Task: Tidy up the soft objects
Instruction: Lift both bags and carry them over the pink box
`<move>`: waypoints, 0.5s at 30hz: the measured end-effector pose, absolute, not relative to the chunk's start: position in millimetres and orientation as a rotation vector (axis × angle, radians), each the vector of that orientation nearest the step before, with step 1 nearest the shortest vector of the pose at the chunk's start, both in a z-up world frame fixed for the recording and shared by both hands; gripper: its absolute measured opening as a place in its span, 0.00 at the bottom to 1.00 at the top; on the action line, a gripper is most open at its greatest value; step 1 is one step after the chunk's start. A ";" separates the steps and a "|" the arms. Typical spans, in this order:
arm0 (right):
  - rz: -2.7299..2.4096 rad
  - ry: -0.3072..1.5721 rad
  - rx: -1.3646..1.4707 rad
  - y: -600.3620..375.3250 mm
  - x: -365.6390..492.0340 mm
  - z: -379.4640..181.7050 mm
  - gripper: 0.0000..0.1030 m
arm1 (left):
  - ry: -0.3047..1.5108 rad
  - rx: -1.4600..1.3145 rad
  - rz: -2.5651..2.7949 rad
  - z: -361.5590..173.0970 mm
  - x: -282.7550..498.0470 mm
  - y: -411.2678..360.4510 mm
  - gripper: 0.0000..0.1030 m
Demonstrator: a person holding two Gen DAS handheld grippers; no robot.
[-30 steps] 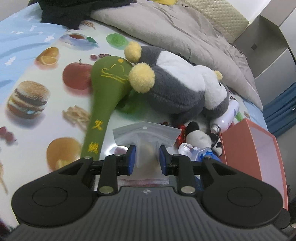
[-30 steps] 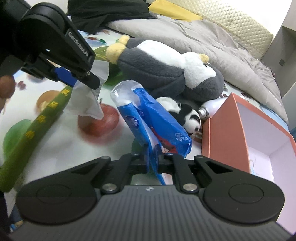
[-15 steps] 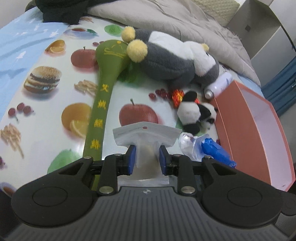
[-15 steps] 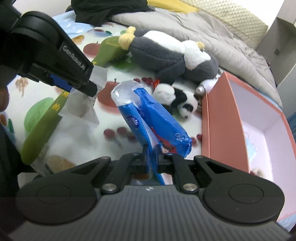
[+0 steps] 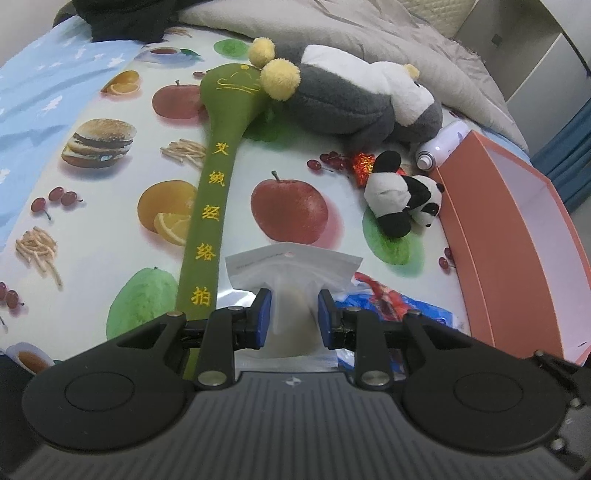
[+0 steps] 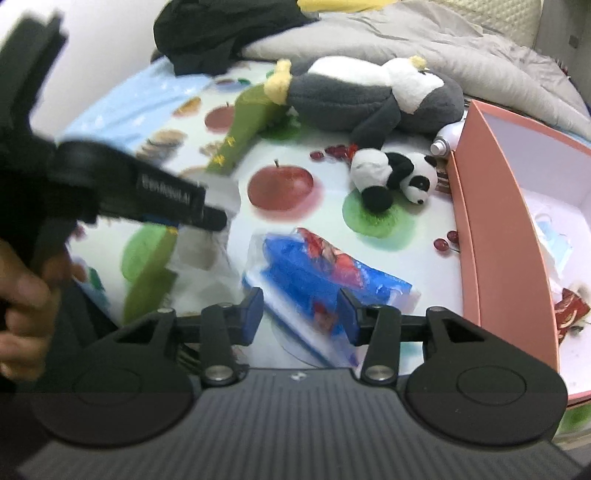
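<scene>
Left claw [image 5: 294, 312] is narrow and clamped on a clear plastic pouch [image 5: 291, 269]; the blue pads press its sides, and the pouch's top flap sticks out past the fingertips. In the right wrist view the same claw shows blurred at the left, with a hand [image 6: 22, 306] on its grip.

Right claw [image 6: 301, 314] stands at a middling width; its jaws have just been opening. The blue packet [image 6: 325, 273] lies on the bed between the pads, and neither pad presses it. In the left wrist view the packet sits just right of the pouch, near the camera.

The bed cover [image 5: 103, 236] carries a fruit and burger print. A long green plush mallet [image 5: 218, 177] with yellow characters runs from near left to far centre, its head touching the yellow foot of the big grey and white plush [image 5: 354, 96]. A small panda plush [image 5: 402, 199] lies on its side nearer, just left of the salmon box [image 5: 517, 258] along the right edge. A white spray bottle [image 5: 439, 147] lies at the box's far corner. Inside the box: a face mask [image 6: 554, 243] and a red wrapper [image 6: 570, 306]. A red foil bit [image 5: 364, 164] sits by the panda. A grey quilt [image 5: 369, 33] and a dark garment [image 6: 221, 29] lie at the far side.
</scene>
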State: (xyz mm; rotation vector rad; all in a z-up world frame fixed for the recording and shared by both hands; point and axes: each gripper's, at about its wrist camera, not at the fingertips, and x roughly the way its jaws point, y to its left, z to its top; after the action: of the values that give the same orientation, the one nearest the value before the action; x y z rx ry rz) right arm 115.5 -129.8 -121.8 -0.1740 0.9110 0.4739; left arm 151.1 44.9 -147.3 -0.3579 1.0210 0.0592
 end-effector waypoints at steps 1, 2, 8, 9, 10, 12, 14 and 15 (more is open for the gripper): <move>0.476 0.899 -0.159 -131.9 116.4 -119.3 0.46 | 1.022 -0.357 0.060 -147.8 150.9 45.3 0.31; 0.474 0.879 -0.146 -134.3 117.2 -116.6 0.46 | 1.023 -0.356 0.061 -148.3 150.8 45.7 0.31; 0.507 0.835 -0.163 -140.4 136.7 -114.9 0.53 | 1.028 -0.346 0.061 -149.6 150.2 46.5 0.31; 0.532 0.842 -0.184 -139.3 140.6 -117.0 0.53 | 1.029 -0.345 0.060 -149.7 149.9 46.2 0.31; 0.554 0.844 -0.201 -138.0 143.2 -118.6 0.53 | 1.029 -0.344 0.059 -149.7 149.9 46.3 0.31; 0.596 0.862 -0.228 -135.2 148.8 -123.7 0.53 | 1.031 -0.344 0.059 -150.1 149.8 46.0 0.31; 0.629 0.901 -0.266 -130.6 153.7 -131.0 0.53 | 1.034 -0.344 0.058 -150.7 149.0 46.0 0.31; 0.628 0.908 -0.286 -128.6 155.1 -134.8 0.53 | 1.034 -0.343 0.057 -150.9 148.8 45.7 0.31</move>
State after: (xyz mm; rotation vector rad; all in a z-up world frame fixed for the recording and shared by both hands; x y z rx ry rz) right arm 155.1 -128.6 -134.8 -0.2859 0.9082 0.6282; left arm 148.8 45.7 -150.9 -0.3432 1.0342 0.0574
